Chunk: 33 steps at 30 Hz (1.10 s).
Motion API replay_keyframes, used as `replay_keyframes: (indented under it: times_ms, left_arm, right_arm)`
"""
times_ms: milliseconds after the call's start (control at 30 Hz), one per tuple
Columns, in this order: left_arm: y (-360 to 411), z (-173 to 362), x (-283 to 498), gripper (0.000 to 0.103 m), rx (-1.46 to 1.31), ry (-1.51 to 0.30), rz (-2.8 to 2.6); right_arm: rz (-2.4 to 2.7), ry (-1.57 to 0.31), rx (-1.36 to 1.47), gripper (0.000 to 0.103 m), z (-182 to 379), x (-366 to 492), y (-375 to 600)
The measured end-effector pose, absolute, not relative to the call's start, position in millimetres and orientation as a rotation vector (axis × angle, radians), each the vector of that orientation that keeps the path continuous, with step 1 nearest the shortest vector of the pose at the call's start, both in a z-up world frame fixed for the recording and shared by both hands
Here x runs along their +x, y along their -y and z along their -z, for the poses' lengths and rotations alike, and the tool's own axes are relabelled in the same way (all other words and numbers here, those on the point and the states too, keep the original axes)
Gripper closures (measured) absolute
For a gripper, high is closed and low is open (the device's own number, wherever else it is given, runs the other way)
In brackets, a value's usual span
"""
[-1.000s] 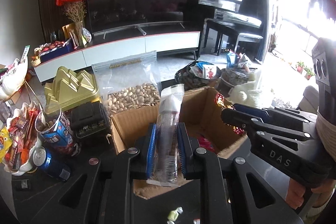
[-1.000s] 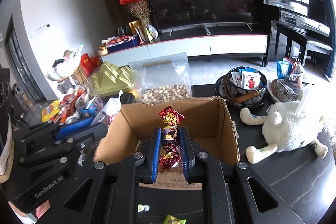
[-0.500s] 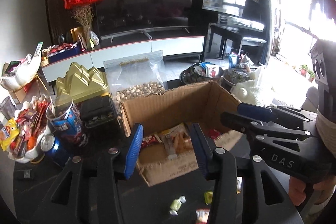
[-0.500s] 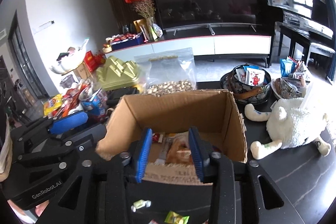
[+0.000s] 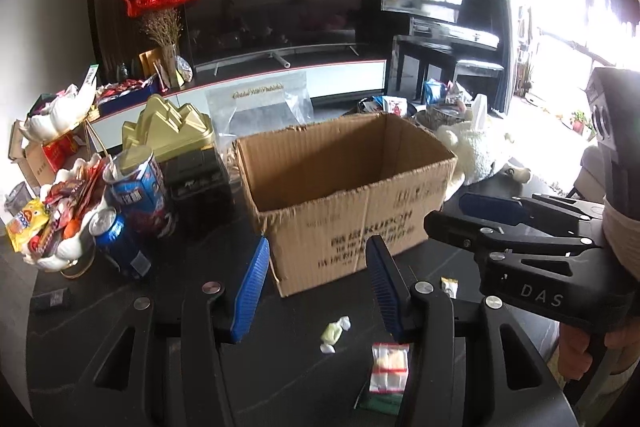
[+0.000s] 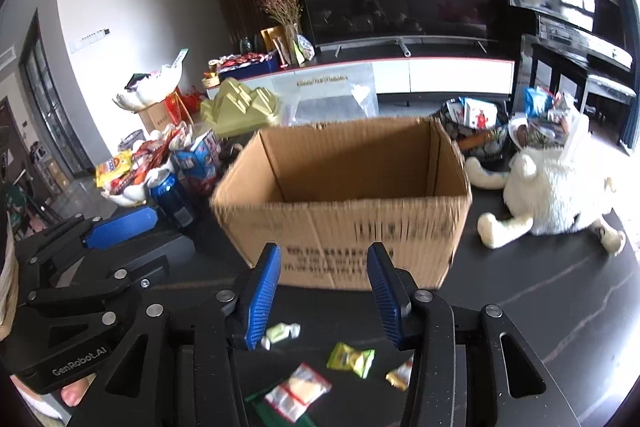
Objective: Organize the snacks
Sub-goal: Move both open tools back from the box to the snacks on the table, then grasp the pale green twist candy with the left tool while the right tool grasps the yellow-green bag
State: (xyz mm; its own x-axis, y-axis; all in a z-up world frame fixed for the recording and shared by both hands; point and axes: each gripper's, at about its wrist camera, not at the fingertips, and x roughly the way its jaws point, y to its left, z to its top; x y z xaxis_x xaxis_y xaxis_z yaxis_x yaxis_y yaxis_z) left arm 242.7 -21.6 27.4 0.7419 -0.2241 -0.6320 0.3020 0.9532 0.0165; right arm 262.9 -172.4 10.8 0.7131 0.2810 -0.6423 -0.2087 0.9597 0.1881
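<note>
A dark tabletop (image 5: 192, 267) fills the lower half of both wrist views; an open cardboard box (image 5: 344, 187) stands on it, ahead of both grippers. The left gripper (image 5: 318, 291) points level toward the box's near corner; its blue-padded fingers (image 5: 252, 287) are spread wide apart with nothing between them. The right gripper (image 6: 322, 297) faces the box's printed front wall, its fingers likewise spread apart and empty; seen from the left wrist view it reaches in from the right side, gripped by a hand (image 5: 580, 359) at the frame's edge. Loose snacks lie on the table in front of the box, below the grippers: a pale green wrapped candy (image 6: 280, 333), a yellow-green candy packet (image 6: 352, 359), a small gold candy (image 6: 400, 375), and a clear packet with red stripes (image 6: 298, 391). A white plush toy (image 6: 548, 187) lies right of the box; a blue can (image 5: 118, 243) stands to its left.
</note>
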Motion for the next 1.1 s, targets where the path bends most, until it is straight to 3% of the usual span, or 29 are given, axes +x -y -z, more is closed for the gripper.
replay_keyframes:
  times_ms: [333, 1100]
  left_arm:
    - [18.2, 4.0, 226.7, 0.053, 0.119, -0.683, 0.275]
    - [23.8, 102.9, 252.2, 0.053, 0.077, -0.884, 0.354]
  right_arm:
    - [-0.274, -0.757, 0.136, 0.054, 27.4, 244.5, 170.8]
    - [-0.262, -0.936, 0.116, 0.054, 107.7, 255.7, 169.4]
